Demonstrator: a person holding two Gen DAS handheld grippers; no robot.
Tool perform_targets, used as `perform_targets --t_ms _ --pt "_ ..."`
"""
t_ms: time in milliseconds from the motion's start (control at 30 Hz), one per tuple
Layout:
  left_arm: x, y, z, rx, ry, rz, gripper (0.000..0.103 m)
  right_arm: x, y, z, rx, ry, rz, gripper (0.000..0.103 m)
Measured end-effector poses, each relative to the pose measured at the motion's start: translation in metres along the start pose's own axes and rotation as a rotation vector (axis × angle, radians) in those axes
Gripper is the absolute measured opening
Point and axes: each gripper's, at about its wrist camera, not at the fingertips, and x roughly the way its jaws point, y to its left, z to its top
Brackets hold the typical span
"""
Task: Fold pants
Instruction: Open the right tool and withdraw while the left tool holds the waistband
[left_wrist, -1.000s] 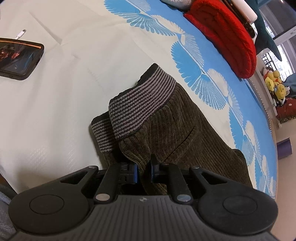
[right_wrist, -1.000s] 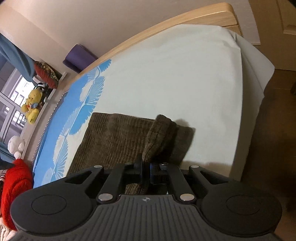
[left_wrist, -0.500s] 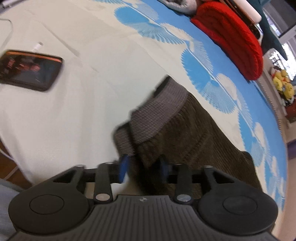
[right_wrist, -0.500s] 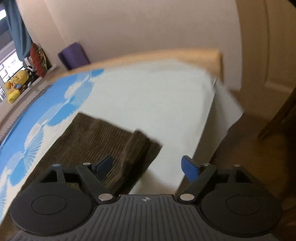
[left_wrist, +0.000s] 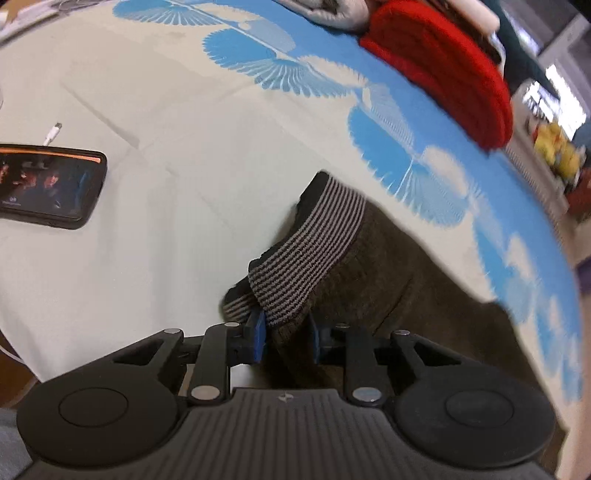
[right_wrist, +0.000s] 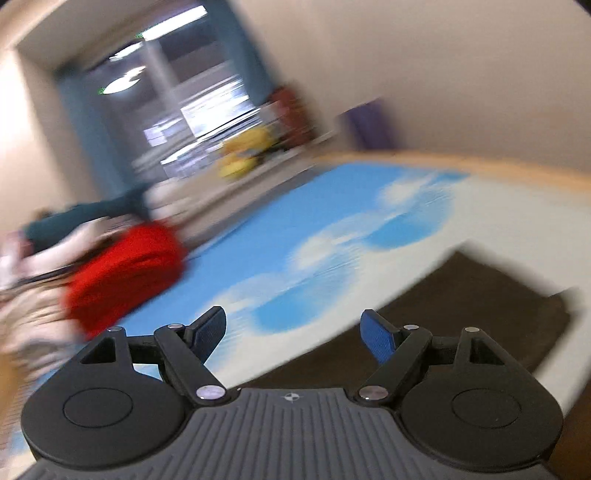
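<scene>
Pants folded on the bed, one claw at the waistband.
Left claw (left_wrist: 286, 338) is part open, its pads astride the pants (left_wrist: 369, 280) at the striped waistband; right claw (right_wrist: 293, 332) gapes wide and empty, pants just right of it.

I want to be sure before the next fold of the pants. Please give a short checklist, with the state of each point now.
1. Left claw has fabric between its fingers: ok, the pants edge beside the striped waistband sits there; whether it is pinched, cannot tell.
2. Right claw is free: ok, open, nothing between its fingers.
3. Right wrist view is sharp enough to aim: not ok, blurred.
4. Phone is apart from the pants: ok.
5. Red knit is apart from the pants: ok.
6. Leg ends lie flat: cannot tell.
</scene>
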Motion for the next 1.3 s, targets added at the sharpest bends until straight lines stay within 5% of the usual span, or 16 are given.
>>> perform_targets --t_ms 167,333,400,467,567,767,900,1067,1300 --pt "-0.009 0.004 0.002 0.047 0.025 0.009 0.034 0.045 0.060 -0.024 0.009 0.213 0.170 0.080" --pt "-0.040 0.002 0.023 0.015 -0.048 -0.048 0.034 0.083 0.114 -0.019 -0.165 0.331 0.295 0.076" --pt "-0.042 -0.004 0.030 -0.002 -0.064 -0.102 0.034 0.101 0.134 -0.015 -0.221 0.367 0.325 0.066" --pt "-0.035 -0.014 0.033 0.006 -0.067 -0.136 0.034 0.131 0.153 -0.018 -0.253 0.422 0.338 0.037" --pt "-0.011 -0.025 0.030 0.038 -0.028 -0.179 0.034 0.182 0.185 -0.038 -0.273 0.486 0.316 0.026" --pt "0.025 -0.027 0.030 0.063 0.074 -0.179 0.034 0.275 0.204 -0.097 -0.246 0.621 0.240 0.029" --pt "0.033 -0.021 0.034 0.059 0.099 -0.194 0.033 0.287 0.197 -0.136 -0.269 0.667 0.241 0.031" --pt "0.033 -0.021 0.034 0.055 0.106 -0.184 0.033 0.248 0.215 -0.169 -0.696 0.541 0.318 0.032" --pt "0.032 -0.028 0.031 0.089 0.087 -0.156 0.034 0.273 0.202 -0.154 -0.459 0.618 0.333 0.030"
